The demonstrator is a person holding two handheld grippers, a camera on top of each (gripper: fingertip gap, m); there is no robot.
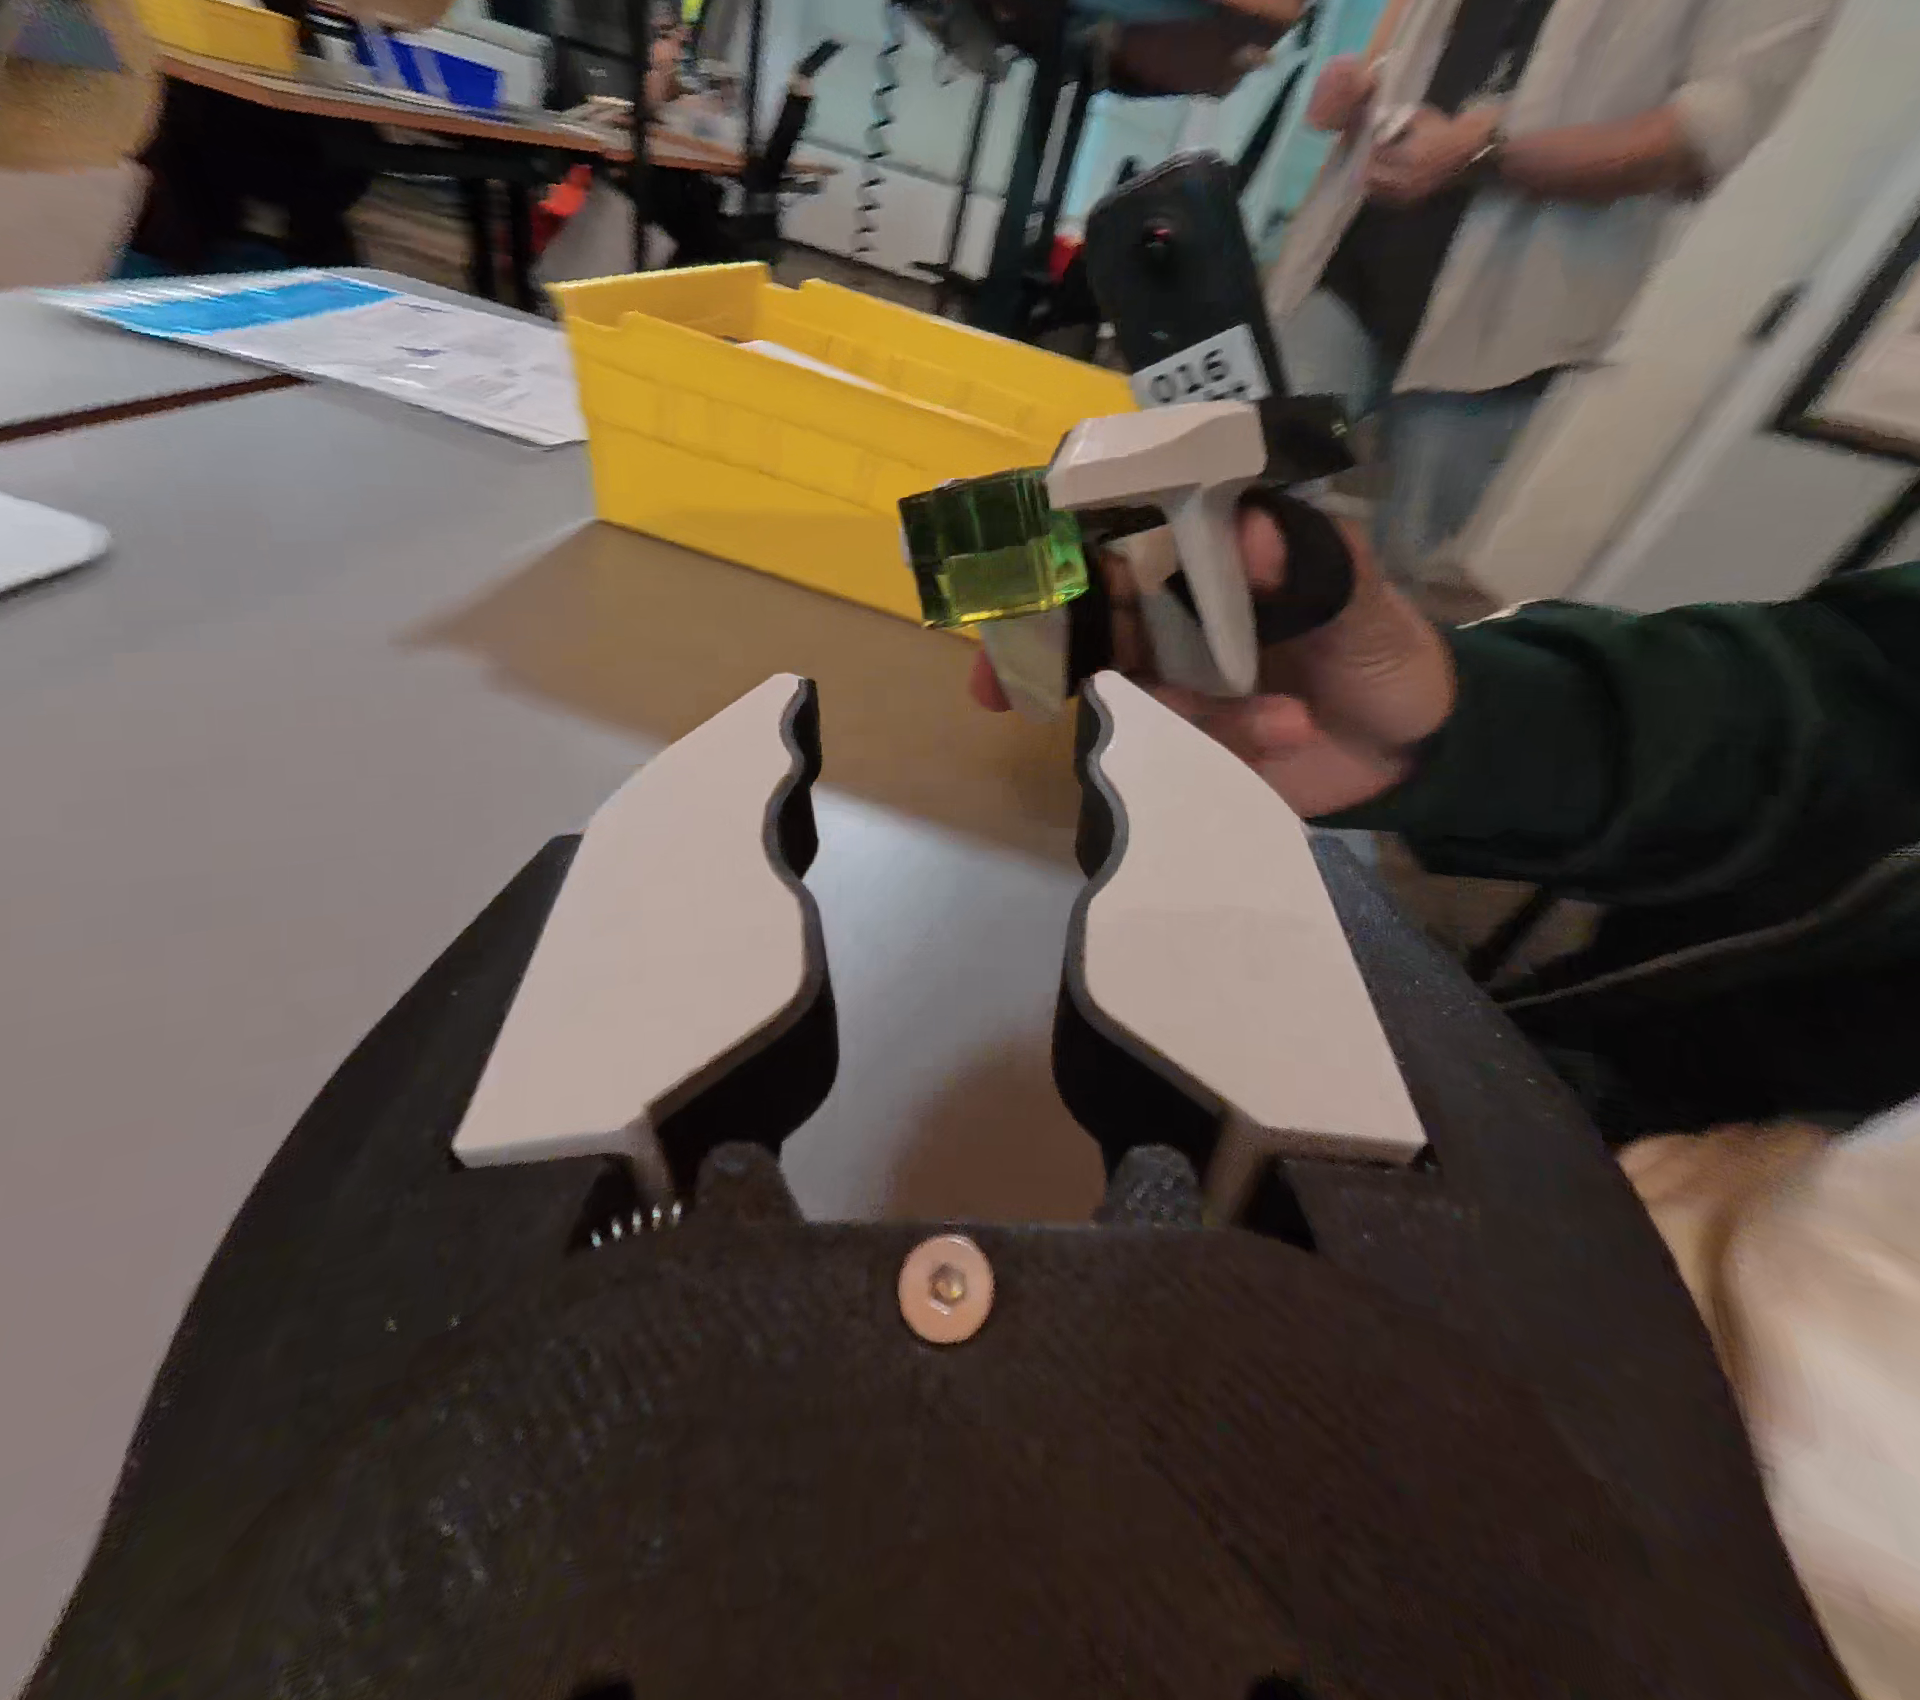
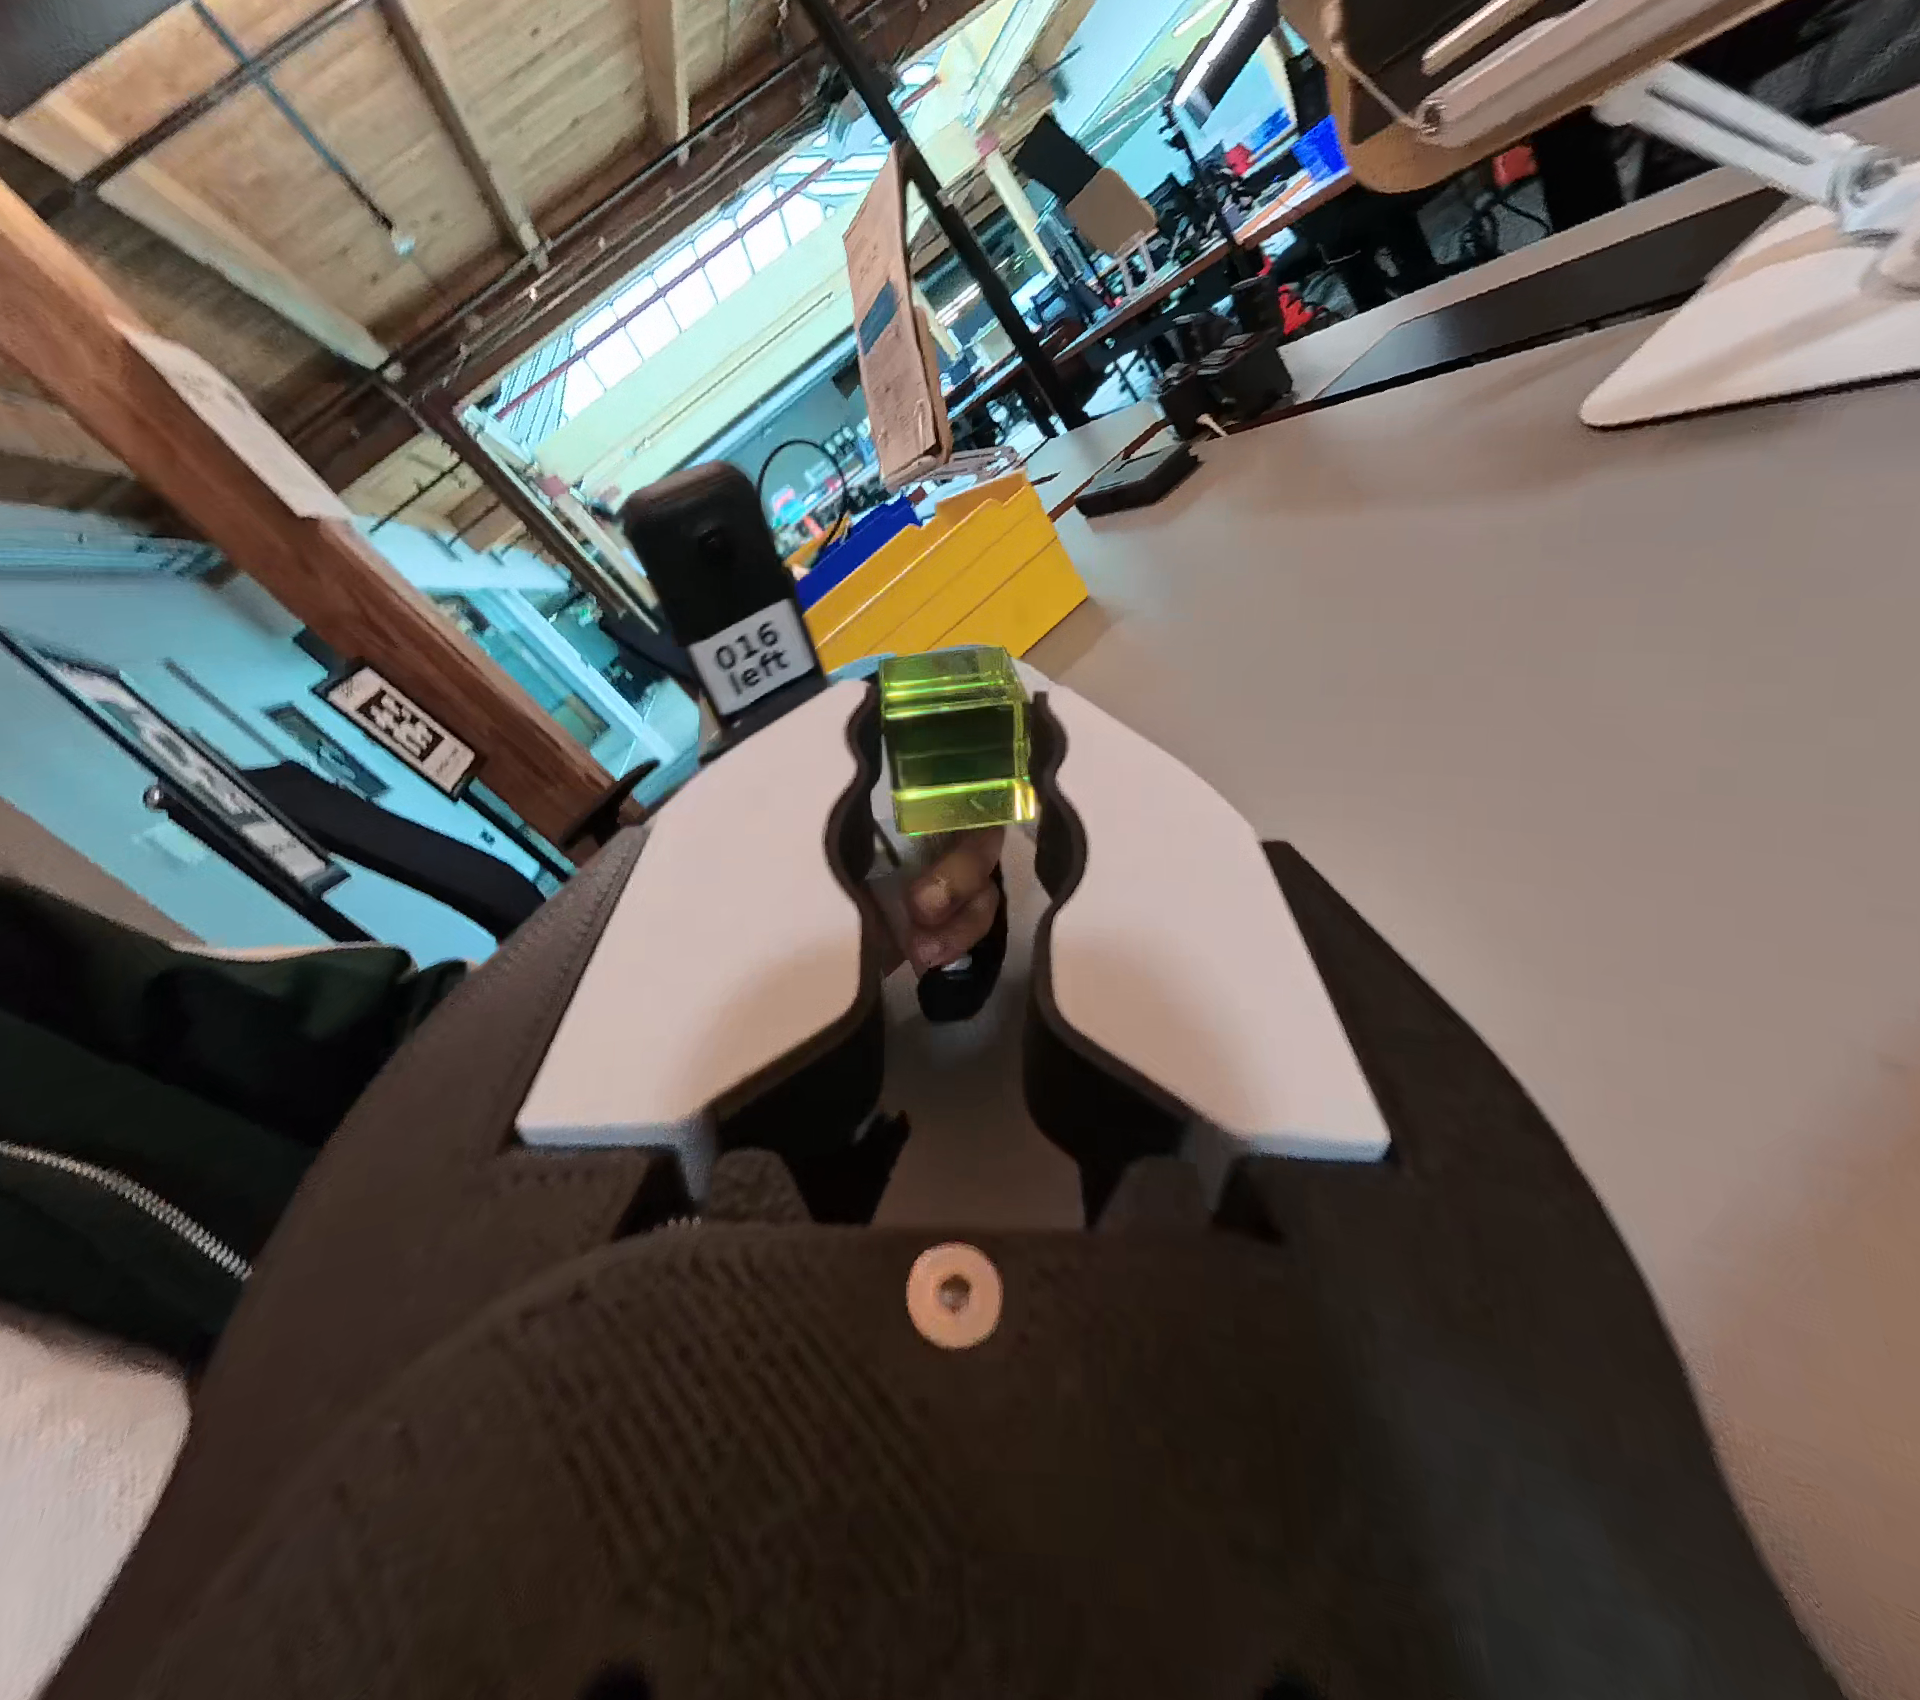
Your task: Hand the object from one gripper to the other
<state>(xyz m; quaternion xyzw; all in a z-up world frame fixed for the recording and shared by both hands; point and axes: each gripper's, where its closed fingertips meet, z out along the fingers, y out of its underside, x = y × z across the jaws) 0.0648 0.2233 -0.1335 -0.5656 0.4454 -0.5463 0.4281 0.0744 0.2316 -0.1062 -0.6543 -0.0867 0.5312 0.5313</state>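
While the right gripper [image 2: 951, 741] clamps the green cube [image 2: 956, 746] between its fingers, the left gripper [image 1: 945, 700] gapes empty nearby.

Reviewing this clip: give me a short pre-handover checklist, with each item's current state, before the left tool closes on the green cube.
1. Right tool grips the green cube firmly at its fingertips: ok.
2. Left tool open wide enough to take the cube: ok, jaws stand apart with nothing between them.
3. Cube lies between the left tool's fingers: not ok; in the left wrist view the cube sits above and beyond the tips.
4. Free cube faces exposed for a second grip: ok, most of it protrudes past the right fingers.
5. Yellow bin clear of the path: ok, it stands behind the cube.
6. Grip force sufficient: cannot tell.
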